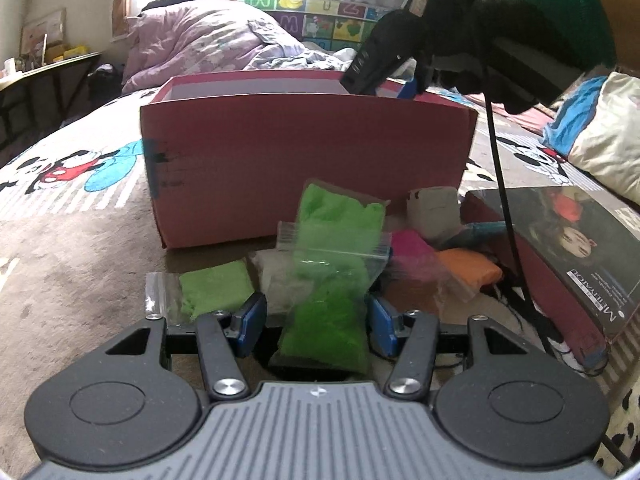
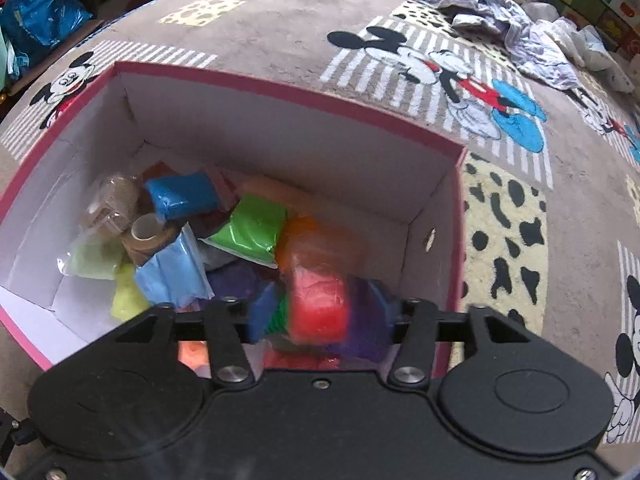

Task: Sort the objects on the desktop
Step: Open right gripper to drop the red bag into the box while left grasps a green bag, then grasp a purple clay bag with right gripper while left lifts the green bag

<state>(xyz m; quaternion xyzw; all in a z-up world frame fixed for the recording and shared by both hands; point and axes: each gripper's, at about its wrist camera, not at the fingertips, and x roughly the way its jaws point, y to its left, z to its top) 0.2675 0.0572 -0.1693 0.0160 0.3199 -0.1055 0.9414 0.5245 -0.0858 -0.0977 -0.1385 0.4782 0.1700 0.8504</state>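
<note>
The green bag sits upright between our left gripper's parted jaws, on the bed before the pink box — grip seemingly loose. Our right gripper hovers over the box — jaws open, a red bag blurred between them.

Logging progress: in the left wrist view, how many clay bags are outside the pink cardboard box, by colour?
Green clay bags in clear plastic: 2, one between the left gripper fingers
White clay bag: 1
Pink clay bag: 1
Orange clay bag: 1
Total: 5
</note>
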